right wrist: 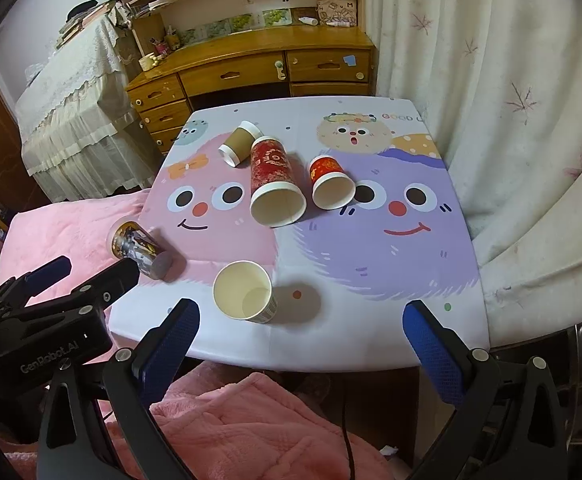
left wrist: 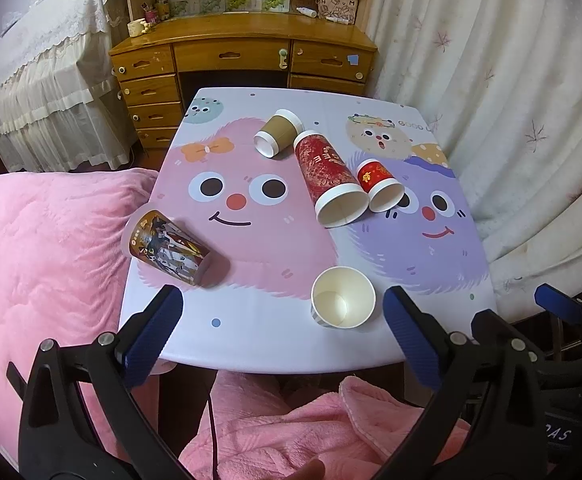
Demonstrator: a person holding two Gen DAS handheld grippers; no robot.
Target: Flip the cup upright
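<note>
Several paper cups sit on the cartoon-print table (left wrist: pixel 431 256) (right wrist: pixel 391 280). A white cup (left wrist: pixel 343 298) (right wrist: pixel 245 297) stands upright near the front edge. A picture-print cup (left wrist: pixel 169 246) (right wrist: pixel 139 249) lies on its side at the left edge. A tall red cup (left wrist: pixel 327 178) (right wrist: pixel 275 180), a small red cup (left wrist: pixel 379 184) (right wrist: pixel 331 186) and a brown cup (left wrist: pixel 277 132) (right wrist: pixel 238 142) lie on their sides mid-table. My left gripper (left wrist: pixel 283 336) (right wrist: pixel 95 276) is open and empty before the front edge. My right gripper (right wrist: pixel 303 340) (left wrist: pixel 547 304) is open and empty beside it.
A wooden desk with drawers (left wrist: pixel 243 60) (right wrist: pixel 251 72) stands behind the table. A curtain (left wrist: pixel 511 100) (right wrist: pixel 511 120) hangs on the right. A pink blanket (left wrist: pixel 43 248) (right wrist: pixel 71 220) lies to the left and below the table's front edge. A lace-covered piece (left wrist: pixel 47 80) stands far left.
</note>
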